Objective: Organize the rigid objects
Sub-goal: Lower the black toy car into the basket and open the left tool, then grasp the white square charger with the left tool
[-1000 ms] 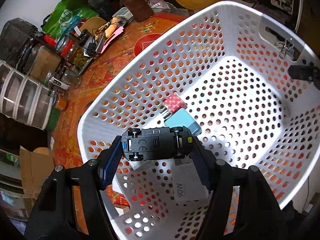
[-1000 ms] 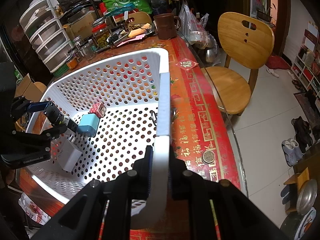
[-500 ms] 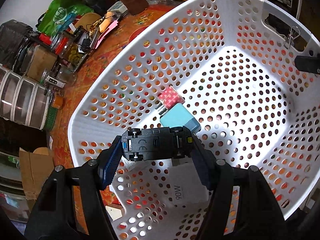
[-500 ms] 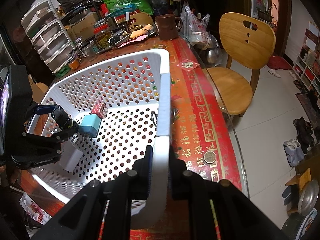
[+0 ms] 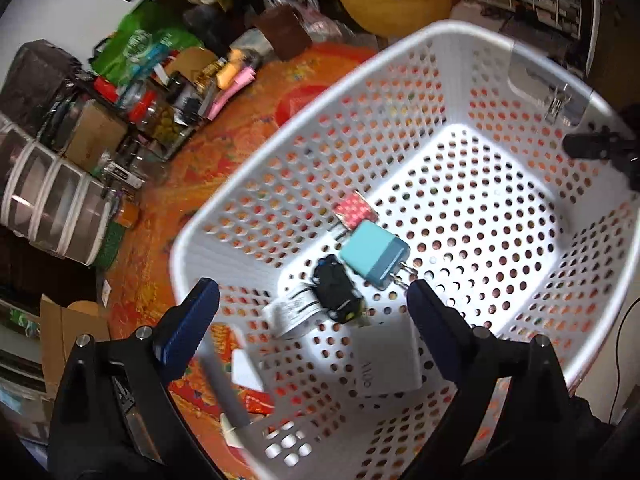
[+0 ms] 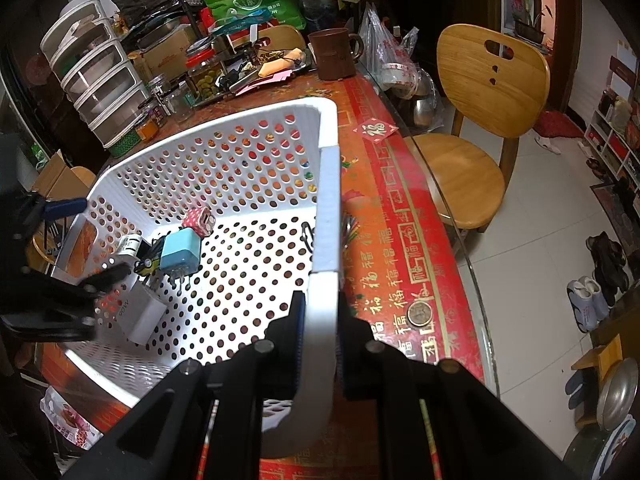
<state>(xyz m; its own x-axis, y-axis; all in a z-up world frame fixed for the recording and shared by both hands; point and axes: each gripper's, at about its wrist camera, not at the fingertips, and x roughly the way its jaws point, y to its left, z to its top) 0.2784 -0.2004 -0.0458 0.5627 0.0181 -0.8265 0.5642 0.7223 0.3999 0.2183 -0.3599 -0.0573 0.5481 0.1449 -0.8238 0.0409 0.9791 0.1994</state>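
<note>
Now | left claw (image 5: pixel 312 304) spread wide, empty, after pinching the toy car (image 5: pixel 335 294) a second ago | car dropped into white basket (image 5: pixel 400 52), beside blue charger (image 5: pixel 375 254) | right claw (image 6: pixel 320 320) stays clamped on basket rim | one item stowed; fetch next.

White perforated plastic basket (image 5: pixel 400 92): smooth, slightly glossy. Light blue plastic charger (image 5: pixel 374 256): matt body, bright metal prongs. Round-backed wooden chair (image 6: pixel 476 128): smooth, varnished. Bench covering, red and gold patterned (image 6: pixel 404 240): glossy.
</note>
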